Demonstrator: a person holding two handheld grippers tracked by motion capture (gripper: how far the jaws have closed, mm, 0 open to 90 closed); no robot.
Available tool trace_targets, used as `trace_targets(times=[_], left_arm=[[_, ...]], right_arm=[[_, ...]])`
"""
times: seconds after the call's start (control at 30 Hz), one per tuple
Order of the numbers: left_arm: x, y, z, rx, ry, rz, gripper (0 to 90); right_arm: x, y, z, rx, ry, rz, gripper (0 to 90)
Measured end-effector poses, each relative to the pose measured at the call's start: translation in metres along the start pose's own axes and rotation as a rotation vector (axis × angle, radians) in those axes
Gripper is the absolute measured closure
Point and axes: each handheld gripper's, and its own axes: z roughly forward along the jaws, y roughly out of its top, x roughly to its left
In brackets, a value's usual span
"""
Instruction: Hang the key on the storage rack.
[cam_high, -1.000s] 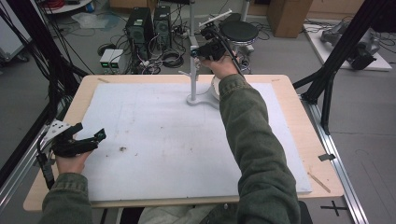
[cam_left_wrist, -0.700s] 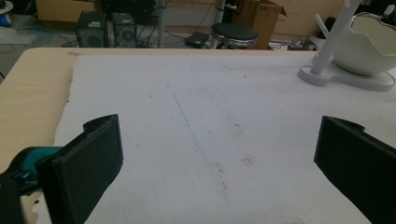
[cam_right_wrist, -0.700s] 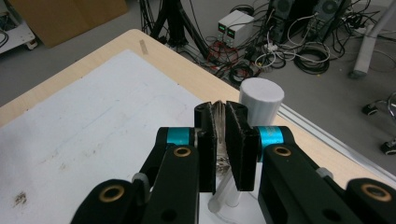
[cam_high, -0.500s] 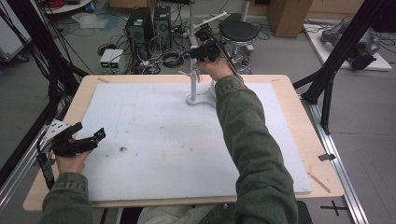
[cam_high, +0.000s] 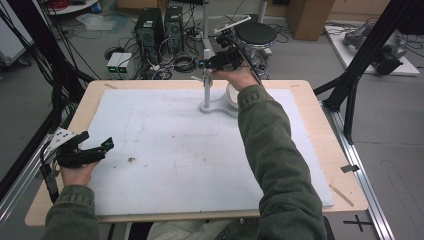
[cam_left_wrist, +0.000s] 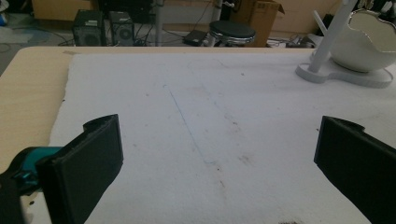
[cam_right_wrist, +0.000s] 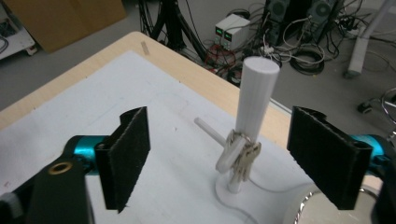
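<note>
A white stand (cam_high: 206, 85) with an upright post (cam_right_wrist: 256, 93) and side pegs sits at the far middle of the white mat. A bunch of keys (cam_right_wrist: 240, 156) hangs on a ring from one peg against the post. My right gripper (cam_high: 202, 64) hovers by the post's top, and its jaws have just been opening. In the right gripper view (cam_right_wrist: 224, 135) they stand wide apart on either side of the post and keys, touching neither. My left gripper (cam_high: 102, 148) rests at the mat's left edge, open, with nothing between its jaws (cam_left_wrist: 217, 149).
A white bowl (cam_high: 231, 95) sits on the stand's base, right of the post (cam_left_wrist: 364, 42). The white mat (cam_high: 175, 150) covers most of the wooden table (cam_high: 90, 100). Computers, cables and a stool crowd the floor beyond the far edge.
The right hand has shifted only slightly near the top of the post. The left hand and its gripper have stayed put.
</note>
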Motion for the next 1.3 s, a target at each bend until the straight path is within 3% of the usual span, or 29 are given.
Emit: trace_targets(times=[0.27, 0.33, 0.77, 1.3], left_arm=[[0.000, 0.000, 0.000, -0.001, -0.001, 0.000, 1.7], [0.000, 0.000, 0.000, -0.001, -0.002, -0.001, 1.7], [0.001, 0.000, 0.000, -0.003, -0.004, -0.001, 1.7], [0.000, 0.000, 0.001, -0.001, -0.001, 0.000, 1.7]], right_arm=[[0.002, -0.001, -0.011, 0.009, -0.021, -0.009, 9.9], [0.003, -0.001, -0.013, 0.024, -0.027, -0.007, 1.9], [0.004, -0.005, -0.029, 0.033, -0.050, -0.021, 0.6], [-0.016, -0.039, -0.052, 0.028, -0.071, 0.023, 0.6]])
